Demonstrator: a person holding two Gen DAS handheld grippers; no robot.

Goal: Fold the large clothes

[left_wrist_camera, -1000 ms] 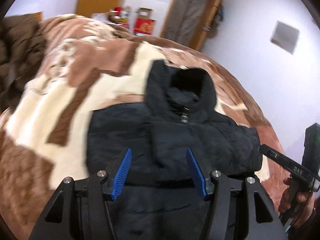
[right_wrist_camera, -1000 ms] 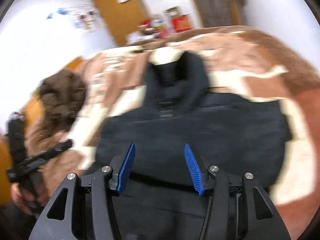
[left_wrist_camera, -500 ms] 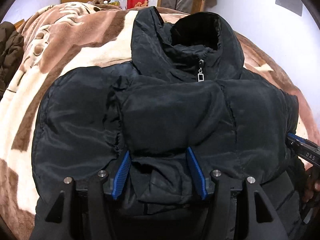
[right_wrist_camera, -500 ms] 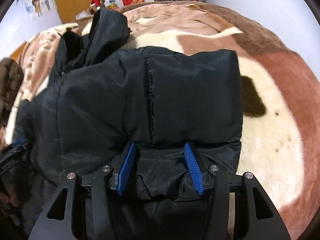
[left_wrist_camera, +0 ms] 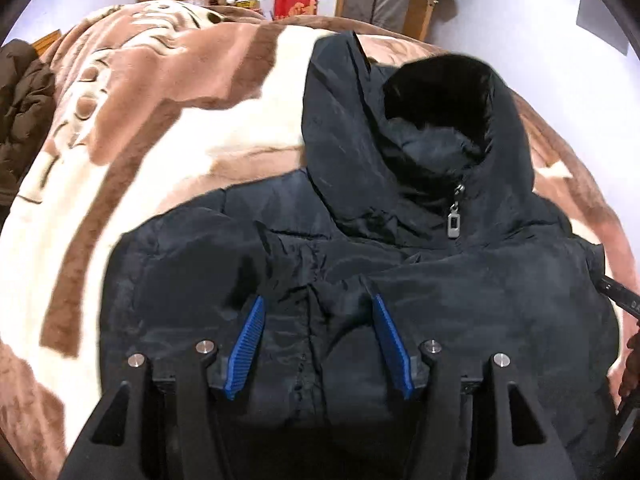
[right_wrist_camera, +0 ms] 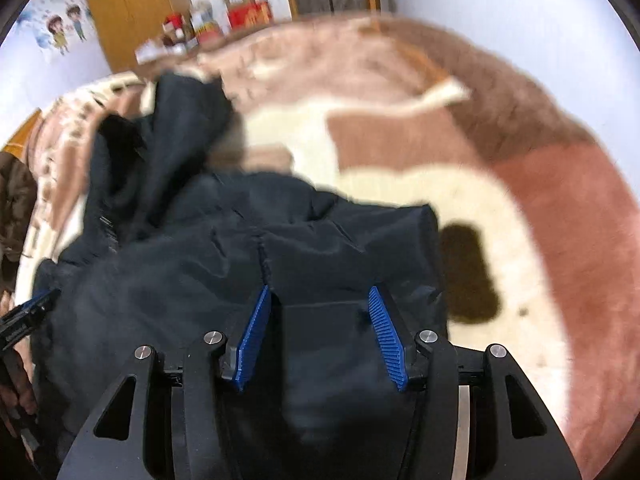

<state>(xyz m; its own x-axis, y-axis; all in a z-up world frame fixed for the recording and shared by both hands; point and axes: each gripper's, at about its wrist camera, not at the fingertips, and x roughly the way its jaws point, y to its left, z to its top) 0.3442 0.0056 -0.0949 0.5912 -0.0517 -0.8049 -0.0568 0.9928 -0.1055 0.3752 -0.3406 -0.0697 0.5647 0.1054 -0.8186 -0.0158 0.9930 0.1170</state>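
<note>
A black puffer jacket (left_wrist_camera: 420, 240) with a hood and a silver zip pull lies face up on a bed, its sleeves folded over the chest; it also shows in the right wrist view (right_wrist_camera: 192, 264). My left gripper (left_wrist_camera: 318, 304) is open, its blue pads just above the folded fabric at the jacket's left half. My right gripper (right_wrist_camera: 318, 294) is open over the folded edge at the jacket's right side. Neither pad pair pinches cloth. The right gripper's tip (left_wrist_camera: 618, 298) shows at the left view's right edge.
The bed carries a brown, pink and cream fleece blanket (left_wrist_camera: 168, 128). A brown coat (left_wrist_camera: 20, 120) lies at the bed's left. Boxes and clutter (left_wrist_camera: 294, 0) and wooden doors stand beyond the bed by the wall.
Both grippers have drawn back from the folded jacket after being pressed close to it; the fabric that sat between the pads now lies beyond them. The right view is blurred from motion.
</note>
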